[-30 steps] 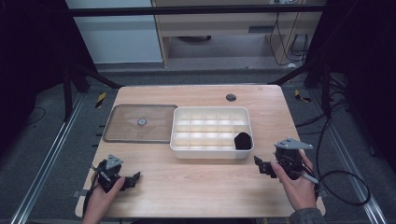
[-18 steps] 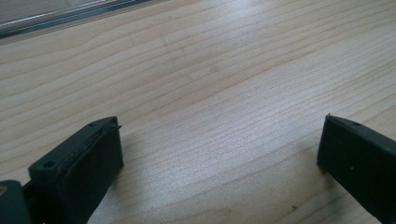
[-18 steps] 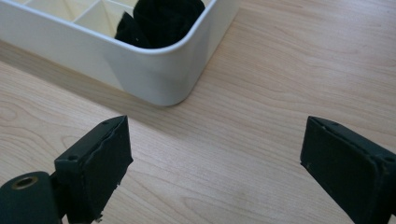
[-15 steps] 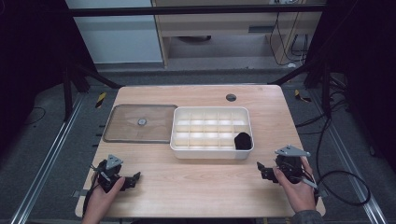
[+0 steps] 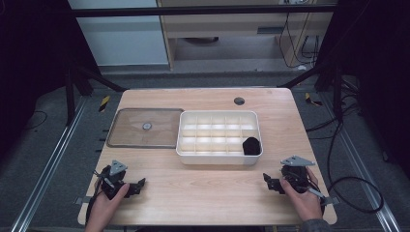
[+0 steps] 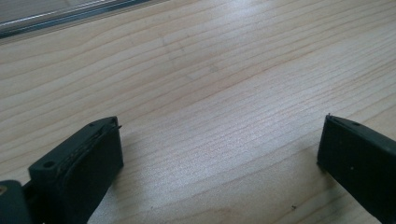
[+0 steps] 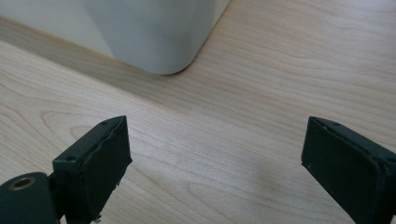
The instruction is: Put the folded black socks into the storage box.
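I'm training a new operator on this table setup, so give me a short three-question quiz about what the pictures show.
1. True or false: both the left tongs and the right tongs are shut on something.
2. Which compartment of the white divided tray holds the black object? A) near right corner B) far left corner C) middle
3. Fill in: the clear lid lies flat on the wooden table, on the tray's ____ side in the high view.

Key
1. False: both stand open over bare wood, holding nothing.
2. A.
3. Left, right beside the tray.
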Motion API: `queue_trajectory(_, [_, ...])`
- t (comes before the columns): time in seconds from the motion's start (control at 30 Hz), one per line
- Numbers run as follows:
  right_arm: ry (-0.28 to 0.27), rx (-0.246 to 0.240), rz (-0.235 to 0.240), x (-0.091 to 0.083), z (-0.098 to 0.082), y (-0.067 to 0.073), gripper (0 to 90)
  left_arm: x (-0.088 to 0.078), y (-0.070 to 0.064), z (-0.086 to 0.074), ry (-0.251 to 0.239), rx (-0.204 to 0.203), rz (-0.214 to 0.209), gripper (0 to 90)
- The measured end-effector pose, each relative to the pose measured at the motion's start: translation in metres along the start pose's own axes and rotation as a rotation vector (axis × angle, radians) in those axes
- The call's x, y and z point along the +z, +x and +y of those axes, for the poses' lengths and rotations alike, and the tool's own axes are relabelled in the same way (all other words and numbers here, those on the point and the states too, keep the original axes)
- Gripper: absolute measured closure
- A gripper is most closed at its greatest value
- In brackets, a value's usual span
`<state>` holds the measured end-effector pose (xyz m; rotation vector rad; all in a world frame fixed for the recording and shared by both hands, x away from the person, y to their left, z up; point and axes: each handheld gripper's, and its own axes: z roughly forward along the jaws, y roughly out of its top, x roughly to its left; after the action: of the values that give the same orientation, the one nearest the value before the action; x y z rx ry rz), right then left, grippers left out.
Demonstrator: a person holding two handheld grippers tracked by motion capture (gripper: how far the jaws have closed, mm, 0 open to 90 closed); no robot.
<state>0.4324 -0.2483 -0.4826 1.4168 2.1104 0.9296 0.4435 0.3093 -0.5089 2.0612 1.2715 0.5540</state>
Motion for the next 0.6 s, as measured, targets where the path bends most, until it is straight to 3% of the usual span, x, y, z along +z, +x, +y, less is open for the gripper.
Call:
queue_trajectory(0.3, [0.005, 0.010, 0.004, 0.012, -0.002, 0.005, 7.5, 0.000, 0.000, 0.000, 0.000, 0.000, 0.000, 0.0])
queue_trajectory(0.6, [-0.001, 0.040, -0.037, 0.024, -0.003, 0.000, 7.3, 0.000, 0.000, 0.000, 0.000, 0.000, 0.000, 0.0])
